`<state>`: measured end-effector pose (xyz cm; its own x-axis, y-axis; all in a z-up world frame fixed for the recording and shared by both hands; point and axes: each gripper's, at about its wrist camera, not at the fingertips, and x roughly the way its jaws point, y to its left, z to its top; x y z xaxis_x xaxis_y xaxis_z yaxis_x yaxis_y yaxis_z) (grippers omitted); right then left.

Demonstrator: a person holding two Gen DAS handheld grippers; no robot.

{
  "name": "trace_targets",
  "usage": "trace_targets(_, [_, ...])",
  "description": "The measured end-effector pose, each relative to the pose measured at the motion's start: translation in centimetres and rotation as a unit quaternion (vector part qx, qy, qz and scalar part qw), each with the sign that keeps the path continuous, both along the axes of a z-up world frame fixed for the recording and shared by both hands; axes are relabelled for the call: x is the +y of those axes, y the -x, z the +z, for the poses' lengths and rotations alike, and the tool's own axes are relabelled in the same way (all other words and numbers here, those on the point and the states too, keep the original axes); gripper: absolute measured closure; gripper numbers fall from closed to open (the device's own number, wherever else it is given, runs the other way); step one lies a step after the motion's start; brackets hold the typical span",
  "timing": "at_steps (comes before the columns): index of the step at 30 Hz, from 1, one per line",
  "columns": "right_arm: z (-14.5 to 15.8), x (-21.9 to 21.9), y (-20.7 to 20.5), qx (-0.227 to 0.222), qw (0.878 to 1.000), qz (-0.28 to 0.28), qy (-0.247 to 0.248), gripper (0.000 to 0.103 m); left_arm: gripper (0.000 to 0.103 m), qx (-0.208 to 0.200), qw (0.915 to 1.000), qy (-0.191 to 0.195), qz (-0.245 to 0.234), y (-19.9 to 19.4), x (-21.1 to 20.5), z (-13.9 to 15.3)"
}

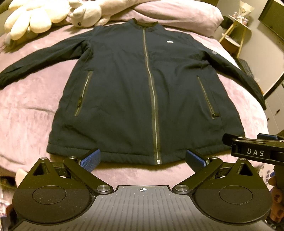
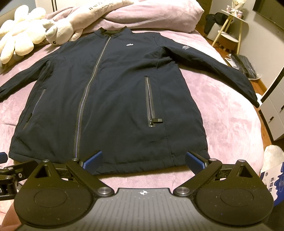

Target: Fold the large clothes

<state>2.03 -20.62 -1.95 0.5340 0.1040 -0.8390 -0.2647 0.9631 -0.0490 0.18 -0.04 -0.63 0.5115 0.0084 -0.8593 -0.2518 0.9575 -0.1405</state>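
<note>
Plush toys (image 1: 35,16) far left. Navy jacket (image 1: 142,85) lies flat, zipped, sleeves spread, on the pink bed (image 1: 35,110). Left hand-held gripper (image 1: 143,158) is wide open, empty, at the hem centre; right hand-held gripper (image 2: 143,159) likewise, at the hem's right part. Folding not started; next likely grab a sleeve or side and fold inward.

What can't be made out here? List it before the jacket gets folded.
- Jacket hem: in both views the gripper bodies cover parts of it.
- Left sleeve cuff: cut by the right wrist view's edge.
- Sleeve print: too small to read.
- Jacket's back: hidden, lying face-up on the bed cover.
- Left gripper and right gripper: open, holding nothing; the hands holding them are out of frame.
</note>
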Motion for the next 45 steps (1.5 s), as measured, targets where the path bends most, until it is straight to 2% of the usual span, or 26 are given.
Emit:
trace_targets(40, [-0.7, -0.4, -0.5, 0.016, 1.0, -0.01, -0.01, 0.004, 0.0, 0.017, 0.9997, 0.017, 0.003, -0.4, 0.5, -0.9])
trace_targets(42, [-0.8, -0.5, -0.6, 0.019, 1.0, -0.008, -0.019, 0.004, 0.0, 0.019, 0.9996, 0.018, 0.003, -0.5, 0.6, -1.0])
trace_targets(45, [-0.7, -1.4, -1.2, 0.02, 0.997, 0.007, -0.075, 0.004, 0.0, 0.021, 0.9995, 0.024, 0.004, -0.8, 0.8, -1.3])
